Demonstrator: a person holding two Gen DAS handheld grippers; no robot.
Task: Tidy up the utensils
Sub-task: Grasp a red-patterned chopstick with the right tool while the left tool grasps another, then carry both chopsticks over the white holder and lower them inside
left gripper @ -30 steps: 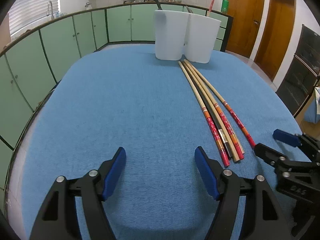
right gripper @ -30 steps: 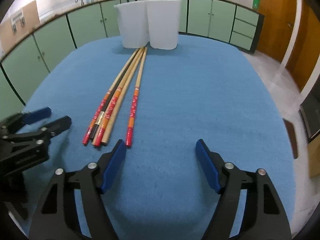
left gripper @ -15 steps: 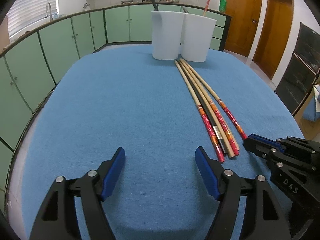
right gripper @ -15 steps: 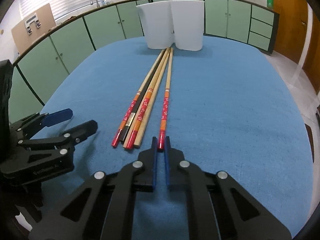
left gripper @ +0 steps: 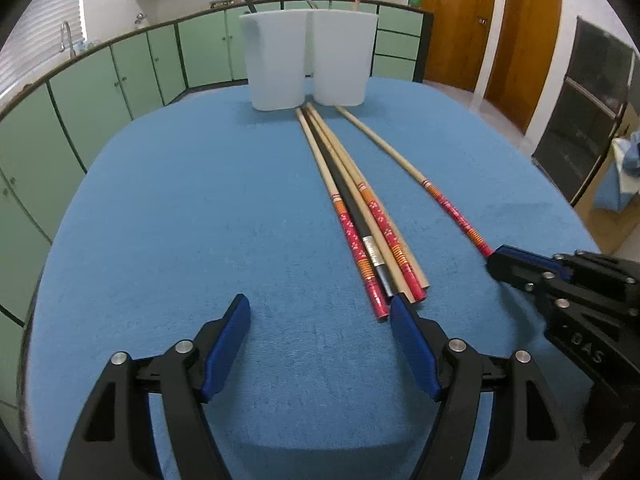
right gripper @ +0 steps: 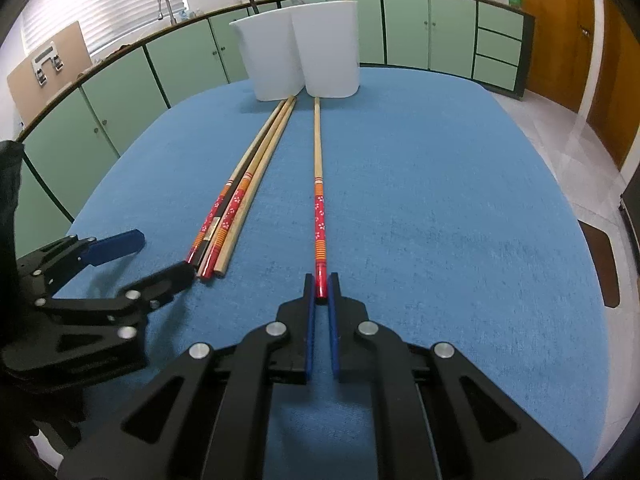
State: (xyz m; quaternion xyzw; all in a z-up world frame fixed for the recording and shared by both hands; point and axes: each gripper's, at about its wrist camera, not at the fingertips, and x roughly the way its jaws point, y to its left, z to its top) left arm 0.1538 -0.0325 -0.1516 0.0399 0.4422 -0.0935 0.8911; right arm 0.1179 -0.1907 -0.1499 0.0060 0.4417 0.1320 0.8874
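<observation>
Long chopsticks with red patterned ends lie on the blue tablecloth (left gripper: pixel 200 216). My right gripper (right gripper: pixel 320 280) is shut on the red end of one chopstick (right gripper: pixel 317 168), which now lies apart from the others. A bundle of several chopsticks (left gripper: pixel 360 216), one black, lies in the middle, with ends near my left gripper's right finger. My left gripper (left gripper: pixel 320 312) stands open with nothing between its fingers. Two white containers (left gripper: pixel 308 64) stand side by side at the far edge, each with a utensil sticking out.
Green kitchen cabinets (left gripper: pixel 132 76) curve around behind the table. Wooden doors (left gripper: pixel 520 32) stand at the right. The right gripper (left gripper: pixel 500 262) reaches in from the right edge of the left wrist view. The left gripper (right gripper: pixel 160 260) shows at the left in the right wrist view.
My right gripper shut on the red end of the outermost chopstick and drew it sideways away from the bundle. My left gripper drifted closer to the bundle's ends and stayed open.
</observation>
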